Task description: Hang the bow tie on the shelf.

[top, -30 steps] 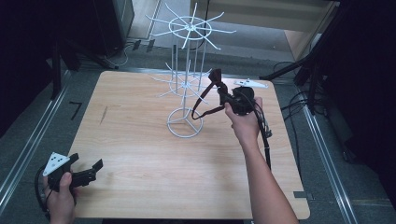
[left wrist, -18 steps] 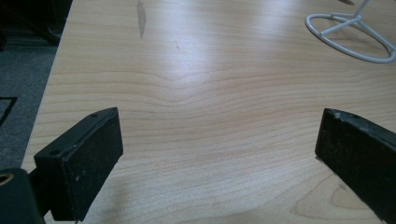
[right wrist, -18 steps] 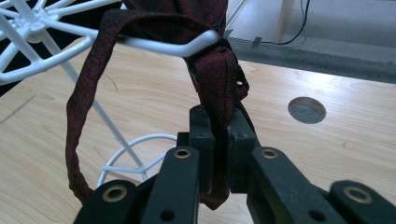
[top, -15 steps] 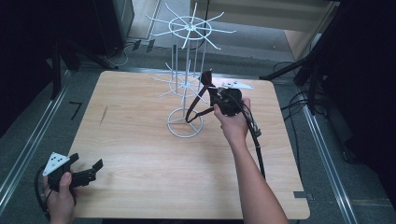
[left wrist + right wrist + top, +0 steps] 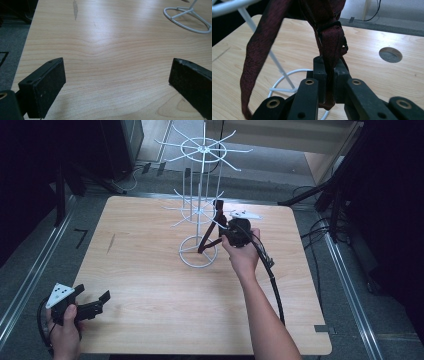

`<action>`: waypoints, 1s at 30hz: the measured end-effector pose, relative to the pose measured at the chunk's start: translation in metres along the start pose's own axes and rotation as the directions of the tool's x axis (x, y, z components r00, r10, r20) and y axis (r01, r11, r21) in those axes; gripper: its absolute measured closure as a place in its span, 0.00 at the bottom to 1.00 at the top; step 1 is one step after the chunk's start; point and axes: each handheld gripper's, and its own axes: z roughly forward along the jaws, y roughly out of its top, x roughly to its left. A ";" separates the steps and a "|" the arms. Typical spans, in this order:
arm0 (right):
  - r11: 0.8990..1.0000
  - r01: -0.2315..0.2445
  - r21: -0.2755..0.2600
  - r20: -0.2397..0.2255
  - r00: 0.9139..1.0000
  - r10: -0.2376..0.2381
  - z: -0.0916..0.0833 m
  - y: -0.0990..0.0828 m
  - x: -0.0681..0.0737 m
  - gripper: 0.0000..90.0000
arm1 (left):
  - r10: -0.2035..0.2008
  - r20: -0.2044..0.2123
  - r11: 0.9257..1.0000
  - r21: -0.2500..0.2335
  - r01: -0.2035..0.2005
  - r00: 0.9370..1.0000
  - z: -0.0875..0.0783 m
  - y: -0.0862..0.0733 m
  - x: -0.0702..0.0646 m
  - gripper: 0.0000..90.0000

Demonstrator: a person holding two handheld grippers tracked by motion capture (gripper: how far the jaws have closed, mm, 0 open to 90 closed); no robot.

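High view: we see the right gripper [image 5: 220,222] mid-table, just right of the white wire rack [image 5: 199,210], w/ a dark red tie [image 5: 209,236] hanging from it down toward the rack's ring base. The left gripper [image 5: 92,304] sits at the near left corner of the wooden table [image 5: 150,270], jaws spread, nothing btwn them.

Left gripper view: we see both pads wide apart over bare wood; the rack's ring base is far right.

Right gripper view: we see jaws pressed together on the tie's [image 5: 329,47] narrow part, near its black buckle [image 5: 329,26]. The wider end droops left, in front of the rack's post. A round hole [image 5: 390,54] is in the tabletop at right.
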 end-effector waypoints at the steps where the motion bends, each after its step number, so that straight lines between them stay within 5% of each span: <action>1: 1.000 0.006 0.004 0.001 1.000 -0.006 0.001 -0.001 0.001 0.95 | 0.000 0.000 1.000 0.000 0.000 1.000 0.000 0.000 0.000 0.02; 5: 0.999 0.030 0.020 0.001 1.000 -0.030 0.007 -0.006 0.006 0.95 | 0.001 0.000 1.000 0.000 -0.001 1.000 0.000 0.000 0.000 0.02; 15: 0.999 -0.035 -0.009 -0.016 0.999 0.035 0.007 -0.015 -0.002 0.91 | 0.001 0.000 1.000 0.002 -0.001 1.000 0.000 0.000 0.000 0.02; 23: 0.998 -0.065 -0.020 -0.048 0.997 0.064 0.005 -0.018 -0.007 0.72 | 0.001 -0.001 1.000 0.003 -0.001 1.000 0.000 0.000 0.000 0.02; 30: 0.999 -0.031 -0.027 0.005 1.000 0.031 0.000 -0.018 -0.006 0.47 | 0.001 0.000 1.000 0.002 -0.001 1.000 0.000 0.000 0.000 0.02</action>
